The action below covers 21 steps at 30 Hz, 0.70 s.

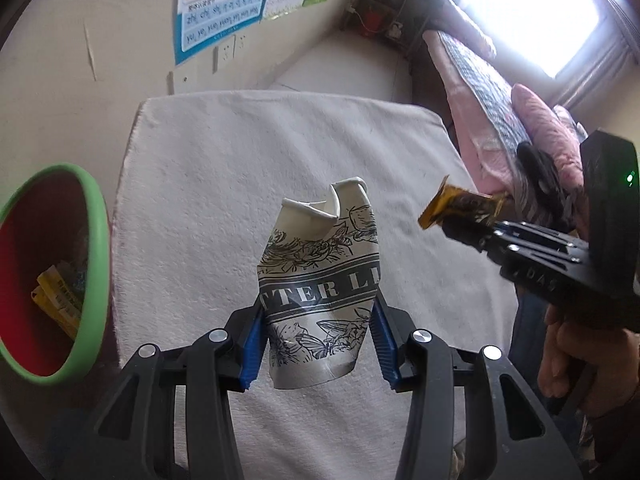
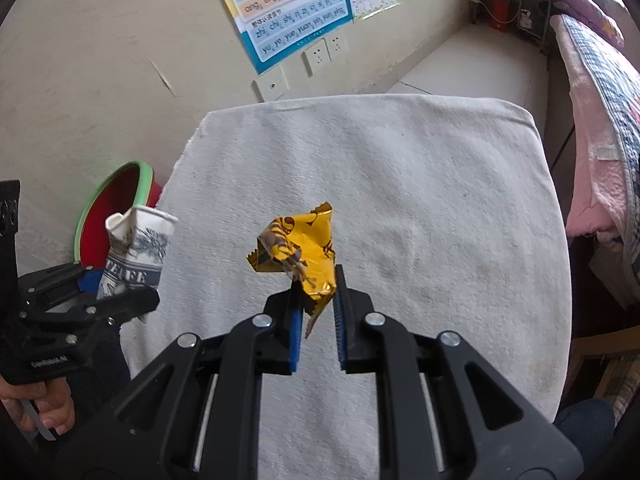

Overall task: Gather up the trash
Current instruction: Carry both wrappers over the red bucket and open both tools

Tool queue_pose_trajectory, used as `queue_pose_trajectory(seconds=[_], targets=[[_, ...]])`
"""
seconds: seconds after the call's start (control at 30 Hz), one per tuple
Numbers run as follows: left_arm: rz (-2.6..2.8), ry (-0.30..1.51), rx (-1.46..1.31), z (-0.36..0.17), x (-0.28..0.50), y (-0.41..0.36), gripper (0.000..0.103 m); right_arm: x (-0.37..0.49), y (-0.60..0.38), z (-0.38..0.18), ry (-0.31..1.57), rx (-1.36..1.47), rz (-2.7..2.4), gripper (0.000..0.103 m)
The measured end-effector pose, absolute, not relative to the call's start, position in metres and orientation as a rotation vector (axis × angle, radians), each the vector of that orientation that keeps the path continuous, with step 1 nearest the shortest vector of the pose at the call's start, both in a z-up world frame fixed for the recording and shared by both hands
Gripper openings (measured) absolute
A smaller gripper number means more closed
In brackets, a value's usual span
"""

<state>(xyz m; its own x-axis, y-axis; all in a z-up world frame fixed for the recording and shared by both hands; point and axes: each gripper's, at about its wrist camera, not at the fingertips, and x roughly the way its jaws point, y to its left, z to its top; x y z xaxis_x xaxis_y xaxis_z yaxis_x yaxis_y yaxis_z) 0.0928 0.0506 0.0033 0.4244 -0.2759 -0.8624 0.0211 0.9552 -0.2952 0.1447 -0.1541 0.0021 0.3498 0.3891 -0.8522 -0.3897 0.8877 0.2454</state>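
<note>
Left wrist view: left gripper (image 1: 318, 344) clamps crushed paper cup (image 1: 320, 280) above white towel (image 1: 200, 200). Right gripper (image 2: 316, 316), nearly closed, pinches yellow wrapper (image 2: 304, 248). Red bin w/ green rim (image 1: 96, 240) at left.

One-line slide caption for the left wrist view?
Left tool grips crushed paper cup above white cloth; bin at left.

Crumpled matt paper cup (image 1: 320, 280), glossy foil wrapper (image 2: 300, 256), nubbly white towel cloth (image 2: 420, 200), smooth plastic bin (image 1: 96, 240)

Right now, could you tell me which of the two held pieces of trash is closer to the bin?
The crumpled paper cup in the left gripper; it hangs beside the green-rimmed red bin, while the yellow wrapper in the right gripper is over the white cloth.
</note>
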Motion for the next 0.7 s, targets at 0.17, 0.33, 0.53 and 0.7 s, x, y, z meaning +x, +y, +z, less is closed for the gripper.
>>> queue_pose_trajectory(seconds=[0.17, 0.33, 0.53, 0.7], targets=[[-0.168, 1.082, -0.283, 0.014, 0.089, 0.065, 0.044, 0.144, -0.138, 0.008, 1.099, -0.017, 0.525, 0.014], [-0.13, 1.043, -0.309, 0.025, 0.084, 0.088, 0.044, 0.145, -0.114, 0.018, 1.085, -0.037, 0.562, 0.014], [-0.06, 1.01, -0.345, 0.035, 0.074, 0.126, 0.044, 0.144, -0.074, 0.03, 1.066, -0.068, 0.631, 0.014], [0.01, 0.992, -0.377, 0.039, 0.061, 0.161, 0.044, 0.143, -0.037, 0.037, 1.053, -0.097, 0.688, 0.014]])
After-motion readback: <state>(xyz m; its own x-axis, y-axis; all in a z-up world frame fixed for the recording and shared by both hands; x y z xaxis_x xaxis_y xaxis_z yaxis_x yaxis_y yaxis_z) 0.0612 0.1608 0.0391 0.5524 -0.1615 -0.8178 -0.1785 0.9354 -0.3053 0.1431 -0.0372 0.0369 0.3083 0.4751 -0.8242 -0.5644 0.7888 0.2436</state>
